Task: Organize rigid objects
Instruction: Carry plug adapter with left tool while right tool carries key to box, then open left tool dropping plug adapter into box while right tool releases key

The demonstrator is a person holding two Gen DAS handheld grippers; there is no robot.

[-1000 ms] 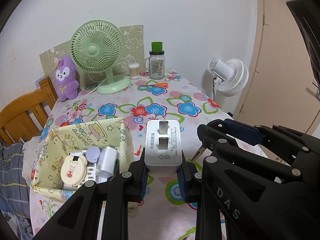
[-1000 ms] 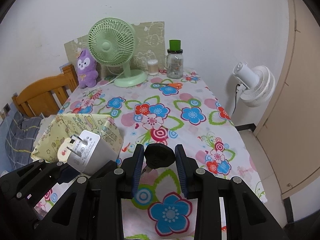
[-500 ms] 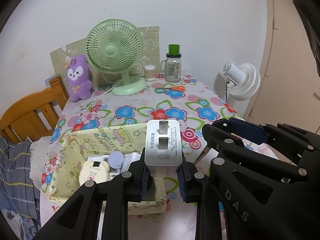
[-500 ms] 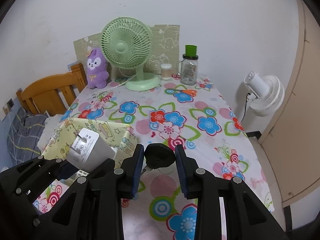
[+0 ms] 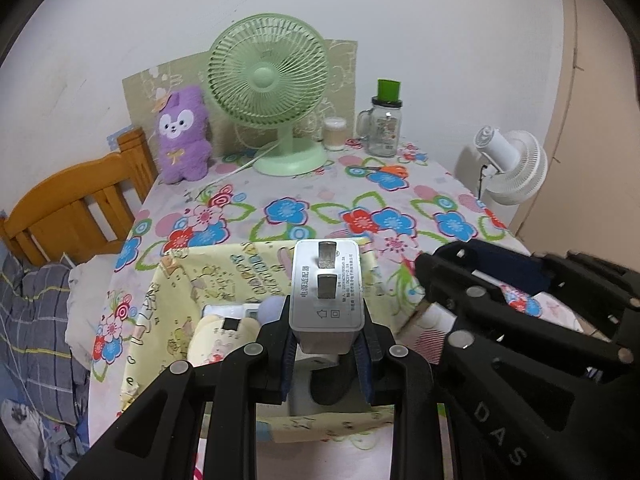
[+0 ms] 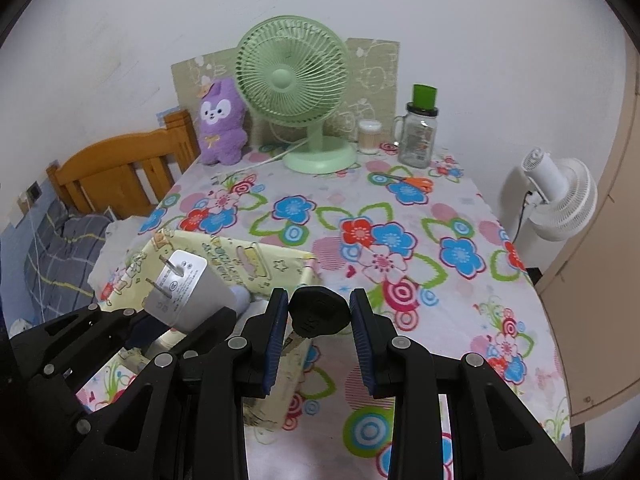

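A wooden bed headboard (image 6: 120, 172) stands at far left beside a table under a flowered tablecloth (image 6: 400, 240). On its near left sits a yellow fabric bin (image 6: 224, 256). Above the bin, the left gripper (image 5: 326, 344) pinches a white power adapter (image 5: 326, 284), 2 prongs up. The right gripper (image 6: 319, 316) pinches a black key head (image 6: 318, 312). Against the white wall: a purple plush toy (image 6: 220, 124), green desk fan (image 6: 292, 80), glass jar (image 6: 418, 136). A white fan (image 6: 560, 200) stands at right.

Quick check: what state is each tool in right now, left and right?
Left tool: closed on the white plug adapter, prongs pointing away.
Right tool: closed on a black key head.
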